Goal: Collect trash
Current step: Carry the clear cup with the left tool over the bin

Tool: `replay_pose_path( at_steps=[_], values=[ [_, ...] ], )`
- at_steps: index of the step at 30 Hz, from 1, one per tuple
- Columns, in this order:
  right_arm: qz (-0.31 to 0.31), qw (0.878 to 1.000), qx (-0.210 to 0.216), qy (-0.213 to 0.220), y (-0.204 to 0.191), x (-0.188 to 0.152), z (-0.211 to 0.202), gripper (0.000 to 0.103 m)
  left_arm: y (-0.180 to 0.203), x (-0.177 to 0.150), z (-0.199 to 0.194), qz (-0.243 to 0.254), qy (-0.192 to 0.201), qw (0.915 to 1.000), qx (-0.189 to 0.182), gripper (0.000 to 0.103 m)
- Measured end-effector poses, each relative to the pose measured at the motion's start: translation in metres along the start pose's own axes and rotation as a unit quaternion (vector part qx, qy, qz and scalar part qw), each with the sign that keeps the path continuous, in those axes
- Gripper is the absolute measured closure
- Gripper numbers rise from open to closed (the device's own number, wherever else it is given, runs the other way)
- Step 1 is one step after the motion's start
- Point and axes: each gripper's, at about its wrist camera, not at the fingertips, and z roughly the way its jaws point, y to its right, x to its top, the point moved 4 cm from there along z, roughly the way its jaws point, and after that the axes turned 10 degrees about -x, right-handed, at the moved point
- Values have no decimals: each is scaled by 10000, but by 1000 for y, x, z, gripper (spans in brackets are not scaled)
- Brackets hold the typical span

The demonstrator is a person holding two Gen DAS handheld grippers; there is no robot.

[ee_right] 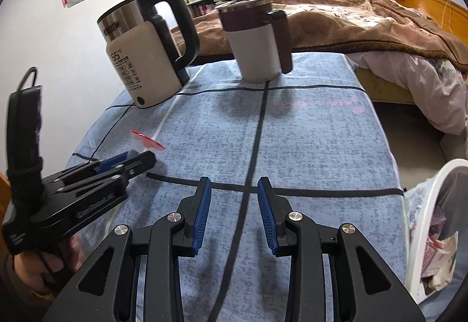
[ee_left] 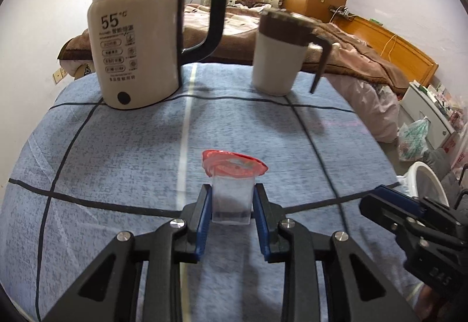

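Jelly cup (ee_left: 231,199), a small clear plastic cup with a red foil lid (ee_left: 234,166) peeled partly back, is pinched between the blue pads (ee_left: 204,213) of the left tongs (ee_left: 231,205). It is upright, above the near part of the counter (ee_left: 117,161), whose cloth is mottled blue with dark grid lines and one pale stripe. From the right wrist view the same cup (ee_right: 137,147) shows at the tip of the left tongs (ee_right: 137,159), its red lid (ee_right: 146,140) tilted toward the kettle; whether its base touches the cloth cannot be told.

Right tongs (ee_right: 234,199) are partly spread, with only bare cloth between the pads (ee_right: 201,210); they hang over the counter (ee_right: 321,146) near its front edge, beside a crossing of two grid lines. In the left wrist view the right tongs (ee_left: 377,202) enter from the right edge.

At the far side of the counter stand an electric kettle (ee_left: 137,52), steel above and cream below, with a black handle and "55 °C" printed on its face, and a white mug (ee_left: 278,58) with a brown band, lid and handle. The two are well apart from the cup.

A white basket (ee_right: 424,199) lined with a plastic bag stands off the counter's right edge and holds wrappers. Behind the counter lies a bed (ee_right: 365,23) with a brown blanket.
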Motion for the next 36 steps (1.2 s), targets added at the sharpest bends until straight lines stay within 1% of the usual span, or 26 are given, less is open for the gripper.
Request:
replay_pose_path(
  at_steps=[7, 12, 14, 19, 25, 30, 36],
  values=[
    [170, 9997, -119, 115, 26, -6, -23, 69, 39, -3, -19, 223, 114, 9996, -161, 74],
    [363, 9989, -235, 204, 52, -14, -43, 69, 71, -10, -25, 424, 100, 9987, -250, 74],
    [424, 9985, -271, 235, 61, -17, -50, 69, 85, -12, -26, 468, 97, 9983, -347, 74],
    [661, 9966, -384, 307, 92, -26, -71, 69, 119, -14, -25, 626, 114, 9967, -511, 74],
    [866, 9928, -660, 490, 128, -34, -96, 69, 159, -18, -21, 778, 88, 9937, -807, 73],
    [1103, 9892, -804, 536, 161, -43, -112, 69, 191, -22, -15, 846, 49, 9915, -983, 73],
    [1285, 9852, -977, 584, 192, -54, -127, 69, 229, -27, -6, 994, -18, 9881, -1170, 73]
  ],
)
